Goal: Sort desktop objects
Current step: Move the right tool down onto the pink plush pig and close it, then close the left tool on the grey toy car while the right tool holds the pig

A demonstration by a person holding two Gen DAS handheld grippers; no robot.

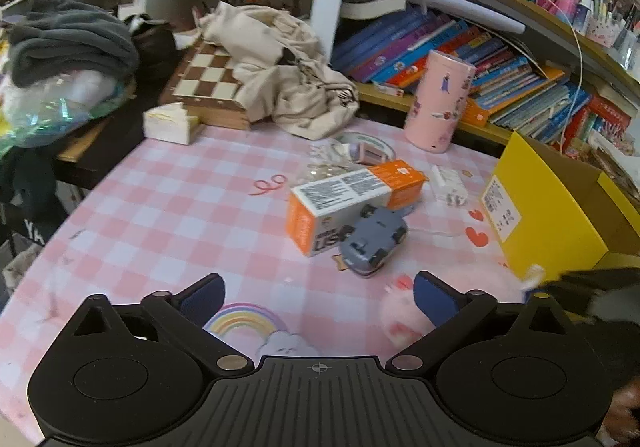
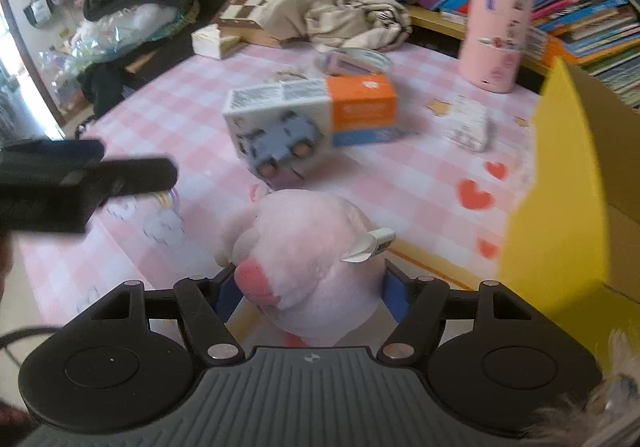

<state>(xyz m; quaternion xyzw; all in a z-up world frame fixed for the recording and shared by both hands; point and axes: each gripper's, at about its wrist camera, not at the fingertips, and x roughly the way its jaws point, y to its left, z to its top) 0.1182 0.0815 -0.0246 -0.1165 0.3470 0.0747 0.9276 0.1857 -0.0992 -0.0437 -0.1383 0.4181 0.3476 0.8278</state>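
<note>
A pink plush toy point(image 2: 304, 247) with a white tag fills the gap between the blue pads of my right gripper point(image 2: 312, 295), which is shut on it just above the pink checked tablecloth point(image 2: 168, 107). In the left wrist view the plush point(image 1: 400, 313) lies just beside the right finger of my left gripper point(image 1: 318, 295), which is open and holds nothing. Beyond the plush, a grey toy car point(image 1: 374, 243) point(image 2: 280, 151) leans against an orange-and-white carton point(image 1: 352, 203) point(image 2: 312, 115). My left gripper point(image 2: 88, 175) also shows as a dark blur at the left of the right wrist view.
An open yellow box point(image 1: 548, 215) point(image 2: 560, 187) stands at the right. A pink cylinder point(image 1: 438, 99), a white plug point(image 1: 448, 183) and a tape roll point(image 1: 364, 143) lie further back. Beige cloth point(image 1: 288, 75), a chessboard point(image 1: 208, 79) and bookshelves point(image 1: 500, 63) close off the back.
</note>
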